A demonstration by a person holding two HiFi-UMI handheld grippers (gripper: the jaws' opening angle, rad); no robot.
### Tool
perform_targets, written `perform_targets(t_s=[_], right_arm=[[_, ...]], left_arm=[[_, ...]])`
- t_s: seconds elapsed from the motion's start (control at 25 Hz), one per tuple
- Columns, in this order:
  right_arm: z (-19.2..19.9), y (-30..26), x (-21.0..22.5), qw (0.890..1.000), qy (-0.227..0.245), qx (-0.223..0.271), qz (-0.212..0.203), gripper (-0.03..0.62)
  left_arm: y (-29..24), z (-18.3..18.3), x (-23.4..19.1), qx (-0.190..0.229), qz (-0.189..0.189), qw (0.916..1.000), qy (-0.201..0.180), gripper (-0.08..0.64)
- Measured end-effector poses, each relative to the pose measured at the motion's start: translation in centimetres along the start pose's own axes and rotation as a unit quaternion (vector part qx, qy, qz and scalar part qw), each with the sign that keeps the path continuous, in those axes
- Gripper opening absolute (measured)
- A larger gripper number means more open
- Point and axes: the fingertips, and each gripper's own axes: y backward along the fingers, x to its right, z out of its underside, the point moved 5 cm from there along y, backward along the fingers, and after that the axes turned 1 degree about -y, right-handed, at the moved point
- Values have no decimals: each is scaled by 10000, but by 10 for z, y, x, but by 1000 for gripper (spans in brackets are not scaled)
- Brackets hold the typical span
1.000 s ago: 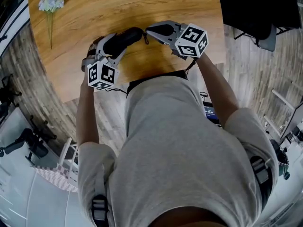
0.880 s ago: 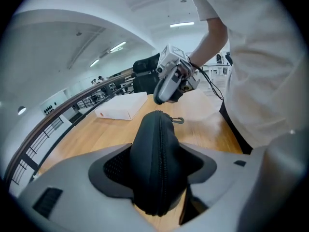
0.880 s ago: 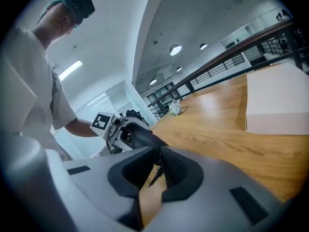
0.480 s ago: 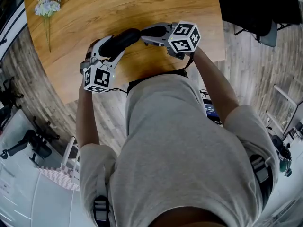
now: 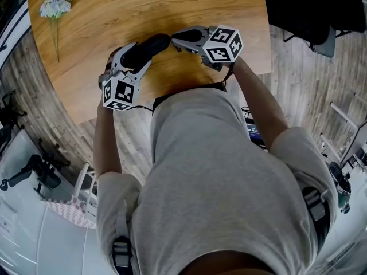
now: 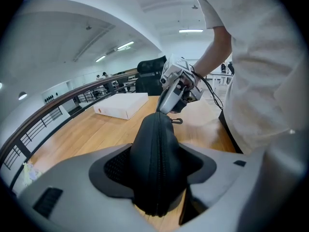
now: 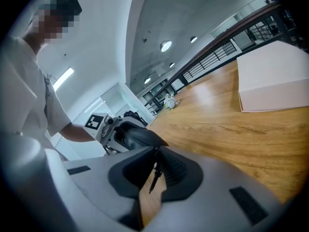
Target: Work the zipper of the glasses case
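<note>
Glasses case [image 6: 155,144] in left gripper [image 6: 159,172], zipper pull [image 7: 153,178] in right gripper [image 7: 155,171]

1. No words, brand names or numbers can be read in any view.
2. Only black-and-white square marker patterns are borne by the left cube [image 5: 121,91] and the right cube [image 5: 223,44].
3. A small orange mark is seen on the white box [image 6: 120,105], too small to be read.

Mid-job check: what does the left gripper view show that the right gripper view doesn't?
Only the left gripper view: the zipper line running along the glasses case, which the left gripper clamps. Only the right gripper view: the zipper pull pinched in the shut right gripper, and flowers beyond. Both: the case, the white box, the wooden table.
</note>
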Motion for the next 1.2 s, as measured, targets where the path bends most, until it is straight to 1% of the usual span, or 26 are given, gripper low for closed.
perform_targets(t_s=[0.08, 0.16, 0.2, 0.32, 0.36, 0.4, 0.48, 0.6, 0.76, 0.92, 1.0, 1.08, 1.16, 1.2], right_arm=[[0, 3, -1, 9997, -160, 105, -145, 50], [1, 4, -3, 9992, -246, 103, -310, 139], [1, 3, -3, 9990, -252, 70, -365, 141], [-1, 1, -2, 9985, -252, 74, -474, 135], [-2, 1, -1, 9983, -256, 104, -508, 124], [-2, 1, 0, 9982, -258, 125, -536, 97], [-2, 0, 0, 9980, -239, 119, -571, 81], [0, 0, 1, 9977, -258, 117, -620, 75], [3, 2, 3, 9954, -514, 233, -768, 63], [8, 0, 4, 9946, -575, 20, -862, 60], [11, -1, 5, 9955, -479, -146, -809, 57], [13, -3, 5, 9973, -232, -332, -617, 57], [17, -6, 4, 9968, 322, -664, -297, 55], [20, -8, 3, 9943, 642, -841, -156, 55]], left_arm=[[3, -3, -1, 74, -20, 10000, 33, 290], [7, -8, -2, 146, -42, 9999, 49, 290], [9, -10, -3, 174, -53, 9998, 51, 290], [11, -13, -6, 199, -82, 9998, 28, 288], [11, -14, -6, 189, -87, 9998, 18, 288], [10, -14, -7, 173, -87, 9998, 7, 288], [10, -13, -7, 130, -76, 9999, -25, 288], [8, -11, -5, 76, -35, 9999, -72, 287], [7, -10, -1, 48, 40, 9999, -139, 285], [6, -8, 3, -48, 149, 9995, -267, 284], [4, -6, 5, -107, 208, 9992, -333, 284], [2, -4, 6, -165, 249, 9988, -377, 284], [0, -1, 9, -241, 290, 9982, -460, 284], [-1, 0, 10, -272, 307, 9979, -506, 284]])
